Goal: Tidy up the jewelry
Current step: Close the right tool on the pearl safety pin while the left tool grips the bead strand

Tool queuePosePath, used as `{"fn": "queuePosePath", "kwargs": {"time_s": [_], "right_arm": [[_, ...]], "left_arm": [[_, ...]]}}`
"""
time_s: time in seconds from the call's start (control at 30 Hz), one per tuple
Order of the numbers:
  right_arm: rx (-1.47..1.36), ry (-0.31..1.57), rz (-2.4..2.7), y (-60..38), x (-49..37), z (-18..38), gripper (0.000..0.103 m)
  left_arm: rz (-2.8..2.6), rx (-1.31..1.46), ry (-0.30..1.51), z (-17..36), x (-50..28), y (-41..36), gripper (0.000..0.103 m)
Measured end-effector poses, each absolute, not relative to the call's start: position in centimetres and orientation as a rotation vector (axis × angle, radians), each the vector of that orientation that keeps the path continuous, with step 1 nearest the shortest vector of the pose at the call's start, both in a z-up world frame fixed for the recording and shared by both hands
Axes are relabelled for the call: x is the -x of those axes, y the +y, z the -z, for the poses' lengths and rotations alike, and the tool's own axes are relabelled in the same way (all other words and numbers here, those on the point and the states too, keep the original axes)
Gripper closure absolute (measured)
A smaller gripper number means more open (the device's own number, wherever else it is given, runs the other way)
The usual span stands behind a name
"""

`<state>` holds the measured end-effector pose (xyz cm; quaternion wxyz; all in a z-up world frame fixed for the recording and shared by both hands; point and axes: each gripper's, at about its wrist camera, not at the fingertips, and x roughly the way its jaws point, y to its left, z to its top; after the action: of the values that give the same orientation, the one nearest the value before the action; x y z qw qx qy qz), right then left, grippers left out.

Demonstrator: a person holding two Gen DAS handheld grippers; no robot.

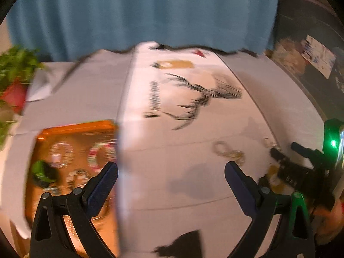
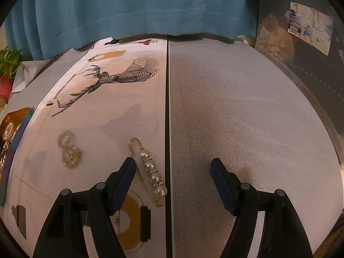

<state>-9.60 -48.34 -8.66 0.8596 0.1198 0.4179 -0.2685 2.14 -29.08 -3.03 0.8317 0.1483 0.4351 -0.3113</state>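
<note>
Both grippers are up over the table rn, neither one holding anything. Left gripper has its fingers spread wide apart w/ just bare cloth between them. Left wrist view is pretty motion-blurred btw, so small stuff is hard to read there.

Right gripper is also spread wide. The pearl pin lies flat on the cloth just inside its left finger, close beside the pad, can't tell if they actually touch. It's a gold safety-pin type thing w/ a row of pearls, running diagonally, loop end pointing away from the camera. It sits right next to the dark seam where the printed cloth meets the plain grey cloth.

The bead bracelet (pale beads + gold chain bits, curled up) is on the printed cloth too, left of the pin & apart from it. In the left wrist view it shows as a blurry gold squiggle ahead of the left gripper's right finger.

Orange jewelry tray is at the left side of the table, w/ round beaded pieces and something green inside, too smeared to say more. In the right wrist view only a corner of it peeks in at the far left edge.

Other stuff: deer print on the cloth, blue curtain behind the table, potted plant at far left. The right gripper also shows at the right edge of the left wrist view, low over the cloth.
</note>
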Motion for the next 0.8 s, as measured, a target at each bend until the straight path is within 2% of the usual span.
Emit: {"fn": "queuePosePath", "kwargs": {"time_s": [0.37, 0.47, 0.5, 0.53, 0.57, 0.6, 0.63, 0.67, 0.7, 0.8], "right_arm": [[-0.245, 0.888, 0.546, -49.2, 9.1, 8.9, 0.019], [-0.243, 0.895, 0.544, -49.3, 8.9, 8.9, 0.018], [-0.240, 0.894, 0.542, -49.3, 8.9, 8.9, 0.020], [-0.236, 0.889, 0.534, -49.1, 9.0, 8.8, 0.025], [-0.221, 0.877, 0.506, -48.6, 9.1, 8.7, 0.030], [-0.204, 0.870, 0.480, -48.0, 9.1, 8.6, 0.048], [-0.187, 0.867, 0.454, -47.4, 9.1, 8.5, 0.076], [-0.171, 0.871, 0.450, -46.9, 9.1, 8.4, 0.087], [-0.163, 0.869, 0.450, -46.6, 9.1, 8.5, 0.092], [-0.187, 0.851, 0.471, -46.5, 9.5, 8.4, 0.092]], "left_arm": [[0.733, -0.378, 1.130, 8.7, -3.6, -38.3, 0.004], [0.694, -0.387, 1.174, 9.7, -3.8, -39.2, 0.009], [0.685, -0.386, 1.149, 9.5, -3.6, -39.4, 0.025], [0.677, -0.399, 1.116, 9.2, -3.3, -39.5, 0.057], [0.689, -0.415, 1.095, 9.0, -3.0, -39.6, 0.077], [0.729, -0.431, 1.100, 8.9, -2.8, -39.8, 0.098], [0.767, -0.425, 1.121, 8.8, -2.8, -39.8, 0.099], [0.797, -0.399, 1.146, 8.7, -2.8, -39.6, 0.099], [0.804, -0.390, 1.152, 8.6, -2.7, -39.5, 0.099], [0.838, -0.347, 1.133, 7.8, -2.7, -38.6, 0.099]]}}
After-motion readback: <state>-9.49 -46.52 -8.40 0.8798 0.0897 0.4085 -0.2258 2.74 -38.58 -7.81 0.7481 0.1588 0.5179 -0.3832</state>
